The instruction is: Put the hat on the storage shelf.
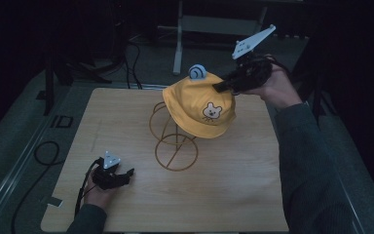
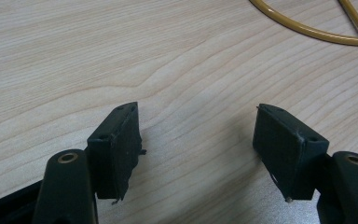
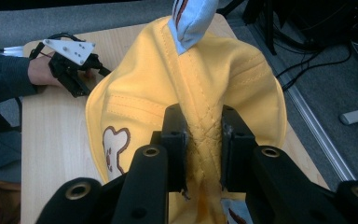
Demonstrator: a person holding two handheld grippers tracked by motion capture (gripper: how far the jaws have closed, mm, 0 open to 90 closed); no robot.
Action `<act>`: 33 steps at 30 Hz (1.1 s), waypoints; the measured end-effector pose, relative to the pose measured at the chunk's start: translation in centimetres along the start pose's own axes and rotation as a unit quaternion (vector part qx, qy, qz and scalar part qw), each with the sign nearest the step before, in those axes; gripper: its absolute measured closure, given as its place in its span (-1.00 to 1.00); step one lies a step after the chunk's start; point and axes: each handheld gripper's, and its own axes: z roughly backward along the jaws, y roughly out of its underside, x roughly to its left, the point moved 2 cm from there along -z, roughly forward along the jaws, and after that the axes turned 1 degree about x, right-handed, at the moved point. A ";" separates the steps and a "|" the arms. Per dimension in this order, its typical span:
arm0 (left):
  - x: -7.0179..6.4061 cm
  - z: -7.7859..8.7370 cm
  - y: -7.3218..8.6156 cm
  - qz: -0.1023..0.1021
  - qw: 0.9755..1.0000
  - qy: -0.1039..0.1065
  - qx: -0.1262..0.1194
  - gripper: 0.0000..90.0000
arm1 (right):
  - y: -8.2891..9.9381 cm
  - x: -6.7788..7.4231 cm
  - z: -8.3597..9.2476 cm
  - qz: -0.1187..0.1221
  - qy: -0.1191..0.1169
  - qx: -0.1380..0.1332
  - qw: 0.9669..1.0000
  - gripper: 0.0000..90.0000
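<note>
A yellow child's hat with a bear patch and a blue ear hangs over the top of a gold wire stand on the wooden table. My right gripper is shut on the hat's crown from the right. In the right gripper view a fold of the hat is pinched between the right gripper's pads. My left gripper rests on the table at the front left, held by a hand. In the left gripper view the left gripper stands open over bare wood, with nothing between its jaws.
The stand's ring base lies just ahead of the left gripper. Cables trail over the grey floor left of the table. A white table leg and dark equipment stand beyond the far edge.
</note>
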 end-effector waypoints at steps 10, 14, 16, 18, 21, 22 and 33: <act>0.0 0.0 0.0 0.000 1.000 0.000 0.000 -0.29 | -1.2 0.5 -0.6 0.009 0.000 0.005 1.000 0.67; 0.0 0.0 0.0 0.001 1.000 0.000 -0.001 -0.29 | -1.7 0.7 -0.8 0.014 -0.002 0.004 1.000 0.67; 0.0 0.0 0.0 0.001 1.000 0.000 -0.001 -0.29 | -2.1 0.8 -1.1 0.017 -0.003 0.006 1.000 0.67; 0.0 0.0 0.0 0.000 1.000 0.000 -0.001 -0.29 | -2.2 0.8 -1.3 0.017 -0.003 0.008 1.000 0.67; 0.0 0.0 0.0 0.000 1.000 0.000 -0.001 -0.29 | -2.5 0.9 -1.6 0.018 -0.004 0.009 1.000 0.67; 0.0 0.0 0.0 0.000 1.000 0.000 -0.001 -0.29 | -2.7 1.0 -1.7 0.020 -0.005 0.010 1.000 0.67; 0.0 0.0 0.0 -0.001 1.000 0.000 0.000 -0.29 | -3.8 1.3 -3.6 0.024 -0.010 0.017 1.000 0.67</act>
